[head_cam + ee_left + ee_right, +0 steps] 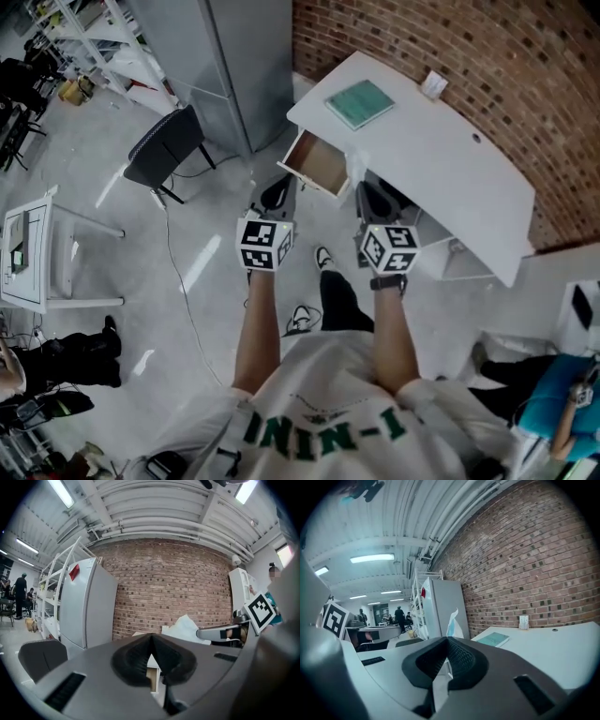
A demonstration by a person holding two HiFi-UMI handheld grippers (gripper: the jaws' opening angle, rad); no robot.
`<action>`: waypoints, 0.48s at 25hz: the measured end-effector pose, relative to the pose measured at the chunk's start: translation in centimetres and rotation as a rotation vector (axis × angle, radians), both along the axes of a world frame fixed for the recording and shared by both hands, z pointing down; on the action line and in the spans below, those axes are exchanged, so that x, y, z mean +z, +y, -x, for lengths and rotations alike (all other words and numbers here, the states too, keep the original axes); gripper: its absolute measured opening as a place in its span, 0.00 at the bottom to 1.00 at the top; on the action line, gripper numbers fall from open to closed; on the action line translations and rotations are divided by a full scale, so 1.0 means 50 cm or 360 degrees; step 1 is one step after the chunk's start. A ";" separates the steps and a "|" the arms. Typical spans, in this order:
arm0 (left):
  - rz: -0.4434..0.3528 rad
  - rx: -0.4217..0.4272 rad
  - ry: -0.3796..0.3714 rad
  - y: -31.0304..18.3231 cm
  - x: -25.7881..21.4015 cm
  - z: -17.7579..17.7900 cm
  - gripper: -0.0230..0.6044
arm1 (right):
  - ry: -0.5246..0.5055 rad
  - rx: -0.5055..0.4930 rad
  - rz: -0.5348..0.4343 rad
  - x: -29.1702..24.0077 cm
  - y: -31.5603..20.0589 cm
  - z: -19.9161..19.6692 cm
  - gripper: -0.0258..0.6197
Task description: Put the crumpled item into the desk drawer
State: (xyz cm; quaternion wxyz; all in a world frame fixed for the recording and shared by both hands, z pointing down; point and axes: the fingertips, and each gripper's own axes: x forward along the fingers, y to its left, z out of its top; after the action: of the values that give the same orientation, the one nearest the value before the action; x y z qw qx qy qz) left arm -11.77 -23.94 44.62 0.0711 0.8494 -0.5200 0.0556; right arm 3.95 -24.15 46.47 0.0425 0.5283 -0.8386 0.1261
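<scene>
Head view: left gripper (276,193) and right gripper (379,202) hover over grey floor (187,234); the white desk (441,159) and its open drawer (319,161) lie just ahead of the jaws.

Left gripper view: jaws pressed together, empty; brick wall (164,588) beyond.

Right gripper view: jaws pinch the crumpled item (452,620), which sticks up from their tips.

You're standing in a big open workspace, part office and part lab or workshop. A bare brick wall (487,56) runs behind a long white desk (441,150), which has its drawer (317,164) pulled open and a green book (360,103) lying on top. Under your feet is a polished concrete floor (141,309) with a cable (180,291) trailing across it. Near the desk you have a tall grey metal cabinet (202,56), a black office chair (164,145) and white open shelving racks (56,573). Overhead, strip lights (372,558) and exposed pipes (178,527) run under a ribbed ceiling (154,498). People (400,616) stand about at the far end.
</scene>
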 end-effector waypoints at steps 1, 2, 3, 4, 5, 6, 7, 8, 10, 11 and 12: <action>0.0007 -0.0003 0.0004 -0.015 0.008 0.000 0.03 | 0.0003 -0.0011 0.0015 0.011 -0.015 0.005 0.04; 0.0013 -0.0008 0.0005 -0.030 0.015 -0.001 0.03 | 0.0006 -0.0022 0.0032 0.022 -0.030 0.008 0.04; 0.0019 -0.0016 0.0006 -0.044 0.021 -0.001 0.03 | 0.0008 -0.0034 0.0051 0.034 -0.045 0.011 0.04; 0.0026 -0.0023 0.0005 -0.058 0.027 -0.002 0.03 | 0.0004 -0.0044 0.0069 0.044 -0.058 0.013 0.04; 0.0033 -0.0027 0.0003 -0.071 0.034 -0.005 0.03 | -0.0004 -0.0053 0.0085 0.053 -0.072 0.014 0.04; 0.0041 -0.0027 0.0000 -0.083 0.041 -0.008 0.03 | -0.0011 -0.0060 0.0100 0.062 -0.085 0.014 0.04; 0.0051 -0.0026 0.0002 -0.093 0.049 -0.011 0.03 | -0.0014 -0.0066 0.0114 0.070 -0.098 0.013 0.04; 0.0063 -0.0028 0.0008 -0.104 0.057 -0.014 0.03 | -0.0013 -0.0073 0.0125 0.077 -0.112 0.012 0.04; 0.0091 -0.0040 0.0024 -0.125 0.072 -0.013 0.03 | -0.0010 -0.0089 0.0141 0.088 -0.138 0.013 0.04; 0.0105 -0.0047 0.0029 -0.137 0.079 -0.012 0.03 | -0.0010 -0.0097 0.0150 0.093 -0.152 0.015 0.04; 0.0120 -0.0055 0.0033 -0.149 0.086 -0.011 0.03 | -0.0011 -0.0106 0.0162 0.099 -0.165 0.016 0.04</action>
State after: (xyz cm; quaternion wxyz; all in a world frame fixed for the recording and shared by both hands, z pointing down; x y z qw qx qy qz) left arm -11.22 -31.38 48.90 0.1093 0.8375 -0.5314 0.0651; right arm 3.16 -32.39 51.43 0.0706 0.4969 -0.8483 0.1691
